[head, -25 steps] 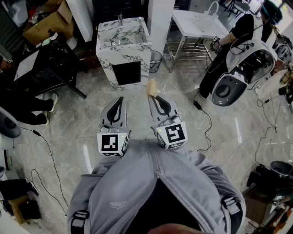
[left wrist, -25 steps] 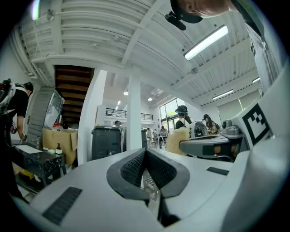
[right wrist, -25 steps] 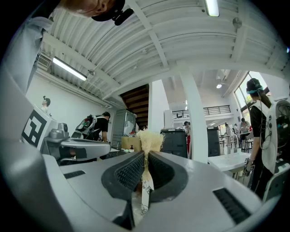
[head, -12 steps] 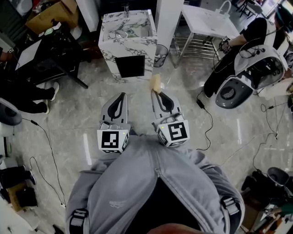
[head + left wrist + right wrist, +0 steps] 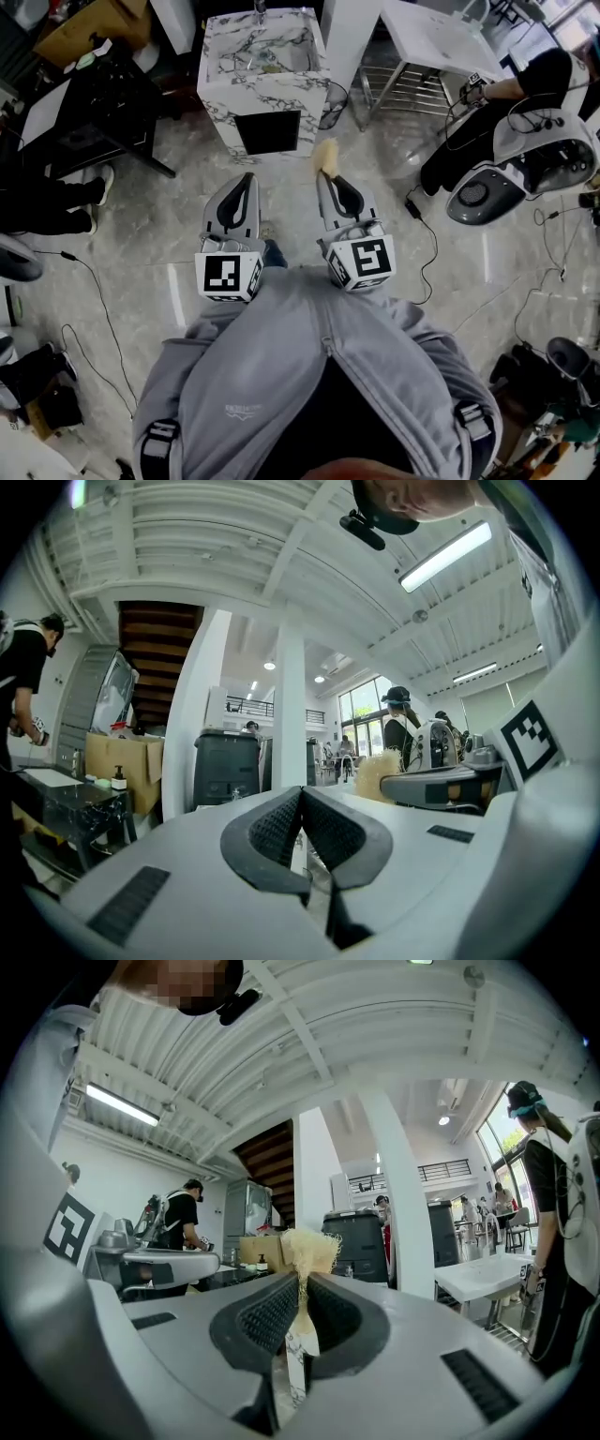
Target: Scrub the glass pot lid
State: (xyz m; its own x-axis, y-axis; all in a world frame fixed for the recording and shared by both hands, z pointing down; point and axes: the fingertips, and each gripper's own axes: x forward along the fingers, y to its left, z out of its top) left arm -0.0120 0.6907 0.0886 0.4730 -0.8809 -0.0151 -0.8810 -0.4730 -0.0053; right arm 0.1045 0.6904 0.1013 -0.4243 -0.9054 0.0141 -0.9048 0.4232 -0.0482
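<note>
Marble sink [image 5: 217, 112] sits nearer than second ago; approach under way, scrubbing not begun. Left gripper [image 5: 246, 180] closed, empty. Right gripper [image 5: 326, 176] clamps straw-coloured scrubber [image 5: 327, 155]. Pot lid not visible; perhaps in sink basin.

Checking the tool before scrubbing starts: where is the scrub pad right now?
The scrub pad is clamped in the right gripper, poking past its tips. In the head view it shows near centre, just below the marble sink cabinet.

Left gripper [image 5: 247, 179] beside right gripper [image 5: 324, 177] (scrubber [image 5: 326, 155] in its jaws), sink stand [image 5: 217, 112] ahead, table [image 5: 424, 37] right of it
</note>
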